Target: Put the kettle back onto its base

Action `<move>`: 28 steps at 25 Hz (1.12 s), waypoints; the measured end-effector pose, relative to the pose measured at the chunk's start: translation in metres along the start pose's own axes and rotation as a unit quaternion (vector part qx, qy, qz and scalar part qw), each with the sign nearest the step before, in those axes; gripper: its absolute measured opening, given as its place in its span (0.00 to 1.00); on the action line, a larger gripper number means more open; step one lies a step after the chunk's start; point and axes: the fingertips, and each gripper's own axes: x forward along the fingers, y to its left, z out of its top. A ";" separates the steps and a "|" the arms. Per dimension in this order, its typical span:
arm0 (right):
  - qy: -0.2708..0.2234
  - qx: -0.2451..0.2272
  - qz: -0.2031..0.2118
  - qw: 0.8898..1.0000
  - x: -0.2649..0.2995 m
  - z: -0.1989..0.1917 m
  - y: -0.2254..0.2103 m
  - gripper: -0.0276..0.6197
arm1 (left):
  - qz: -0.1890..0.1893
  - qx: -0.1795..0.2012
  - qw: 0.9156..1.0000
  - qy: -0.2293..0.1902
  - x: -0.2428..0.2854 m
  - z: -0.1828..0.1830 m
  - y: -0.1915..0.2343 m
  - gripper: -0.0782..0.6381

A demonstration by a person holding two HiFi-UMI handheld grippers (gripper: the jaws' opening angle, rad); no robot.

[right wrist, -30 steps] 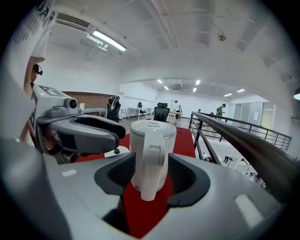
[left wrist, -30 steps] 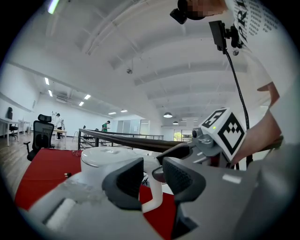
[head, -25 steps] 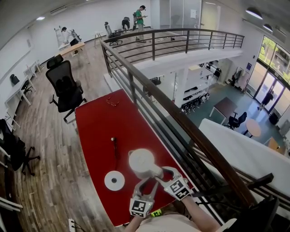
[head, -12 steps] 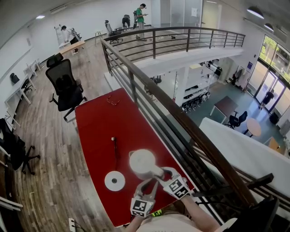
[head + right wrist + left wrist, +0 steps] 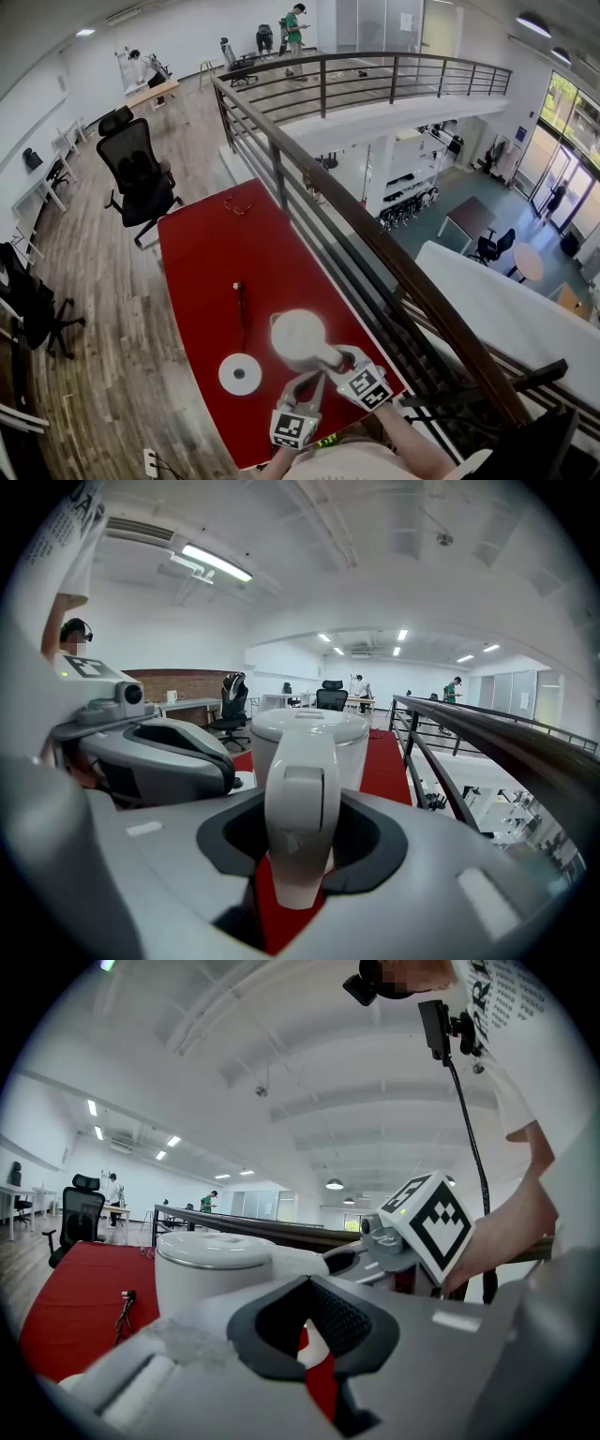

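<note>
- Over the last second almost nothing has shifted. The kettle is in the same spot over the red table, just right of its round white base and apart from it.
- My reading is that the carry to the base has not begun, so the whole move to your left is still ahead.
- Your right gripper is clamped on the kettle's handle, which fills the jaws in that gripper's own view.
- Your left gripper has its jaws pressed together with nothing in them, and it hangs just beside the handle.
- Only the head view shows the base; neither gripper view catches it.
- The gripper views show the grip and the lid down.
- No view tells whether the kettle's foot touches the table.
</note>
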 end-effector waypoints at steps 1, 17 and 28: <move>-0.002 0.003 0.002 1.000 0.000 -0.001 0.000 0.25 | -0.001 0.001 1.000 0.001 0.000 -0.002 0.000 0.12; -0.045 0.024 -0.006 0.999 0.001 -0.002 -0.003 0.26 | 0.011 -0.002 1.000 0.001 -0.001 -0.001 0.010 0.12; -0.057 0.056 -0.001 0.997 -0.007 -0.004 -0.002 0.23 | 0.020 0.001 1.000 -0.003 -0.007 0.000 0.013 0.12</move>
